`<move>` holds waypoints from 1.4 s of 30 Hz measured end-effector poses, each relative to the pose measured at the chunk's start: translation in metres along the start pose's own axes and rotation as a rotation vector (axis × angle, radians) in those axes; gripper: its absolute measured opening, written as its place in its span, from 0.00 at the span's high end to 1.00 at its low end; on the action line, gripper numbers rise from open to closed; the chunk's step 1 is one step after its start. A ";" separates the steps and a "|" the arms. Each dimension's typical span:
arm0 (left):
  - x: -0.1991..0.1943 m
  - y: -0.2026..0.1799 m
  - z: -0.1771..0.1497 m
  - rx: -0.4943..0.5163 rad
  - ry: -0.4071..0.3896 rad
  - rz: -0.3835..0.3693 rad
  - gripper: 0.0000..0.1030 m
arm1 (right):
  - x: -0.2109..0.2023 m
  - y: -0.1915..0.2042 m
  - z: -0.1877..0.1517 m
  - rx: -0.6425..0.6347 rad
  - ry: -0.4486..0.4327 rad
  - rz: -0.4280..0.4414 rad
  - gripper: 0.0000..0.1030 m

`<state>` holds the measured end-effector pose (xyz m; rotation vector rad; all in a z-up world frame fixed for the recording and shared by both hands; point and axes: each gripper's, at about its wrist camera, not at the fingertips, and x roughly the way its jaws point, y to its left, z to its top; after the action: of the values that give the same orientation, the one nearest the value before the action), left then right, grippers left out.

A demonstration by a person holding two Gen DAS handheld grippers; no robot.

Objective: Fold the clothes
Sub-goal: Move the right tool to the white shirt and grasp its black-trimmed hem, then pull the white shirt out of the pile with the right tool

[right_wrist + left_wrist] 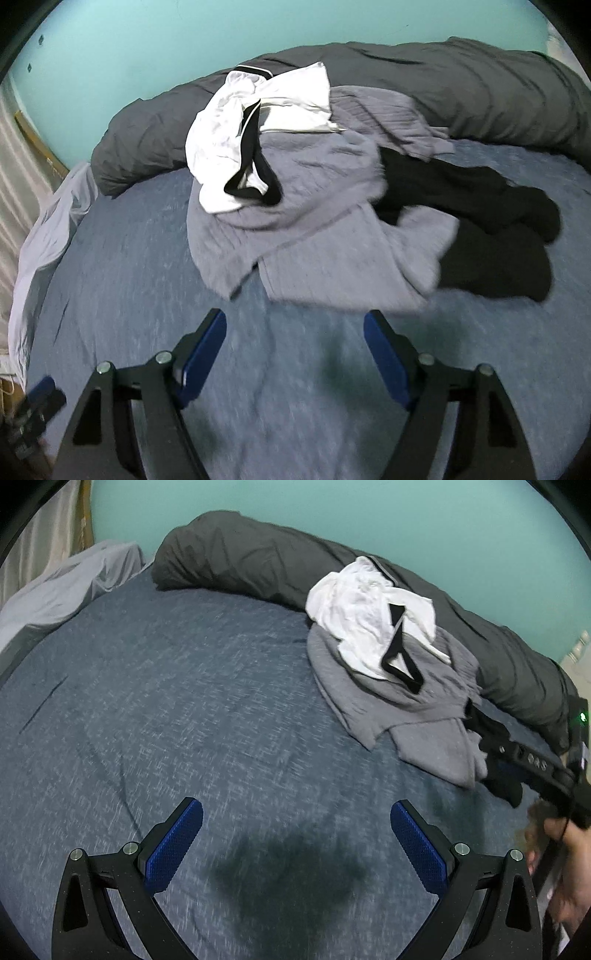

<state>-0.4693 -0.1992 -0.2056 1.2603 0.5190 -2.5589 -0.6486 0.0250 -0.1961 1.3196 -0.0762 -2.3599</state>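
1. Teal wall [122, 48] rises behind a bed [166, 701] with a blue heathered cover and a rolled dark grey duvet [236, 554] along its far edge.
2. Left claw [296, 845] hovers over bare cover, jaws spread wide, holding nothing.
3. Right claw [295, 354] likewise gapes, empty, just short of the clothes.
4. Ahead of the right claw lies a grey garment [314, 221]; a white garment with black trim [229, 147] sits on it, a black garment [491, 236] to its right.

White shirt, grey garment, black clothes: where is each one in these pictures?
White shirt [218, 147], right wrist view, on its crumpled body.
Grey garment [314, 229], right wrist view, on its middle.
Black clothes [487, 229], right wrist view, on the dark heap.
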 end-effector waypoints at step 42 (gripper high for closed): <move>-0.019 0.029 -0.054 -0.029 0.005 -0.008 0.00 | -0.007 0.054 0.004 -0.297 -0.178 0.152 0.96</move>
<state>-0.4088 -0.2023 -0.2268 1.2580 0.5611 -2.5465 -0.6301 -0.0218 -0.1747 0.9307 0.1130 -2.2497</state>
